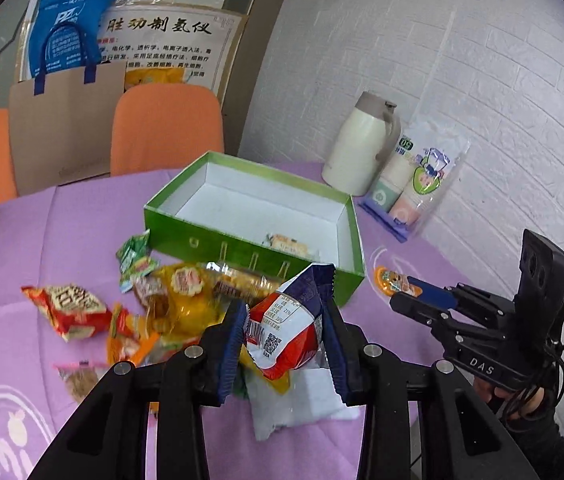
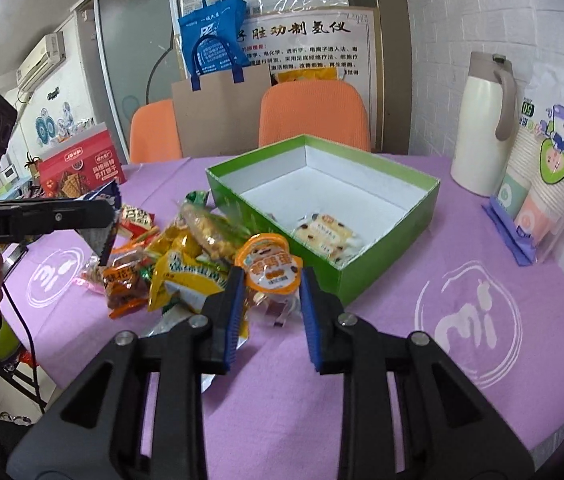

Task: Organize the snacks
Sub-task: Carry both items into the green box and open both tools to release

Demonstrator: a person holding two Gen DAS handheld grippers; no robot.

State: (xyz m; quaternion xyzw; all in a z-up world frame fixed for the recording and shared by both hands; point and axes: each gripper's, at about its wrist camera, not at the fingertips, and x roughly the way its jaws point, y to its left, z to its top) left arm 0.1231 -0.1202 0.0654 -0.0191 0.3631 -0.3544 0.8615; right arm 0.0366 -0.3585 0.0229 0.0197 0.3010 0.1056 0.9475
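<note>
Purple cloth covers the bench. A red-and-white packet is clamped in the left tongs and an orange packet in the right tongs, above the pile. Next, both are to be carried to the green box and released.

Box mid-table; snack pile left of it; one packet inside; jug, cup pack right; chairs behind.
</note>
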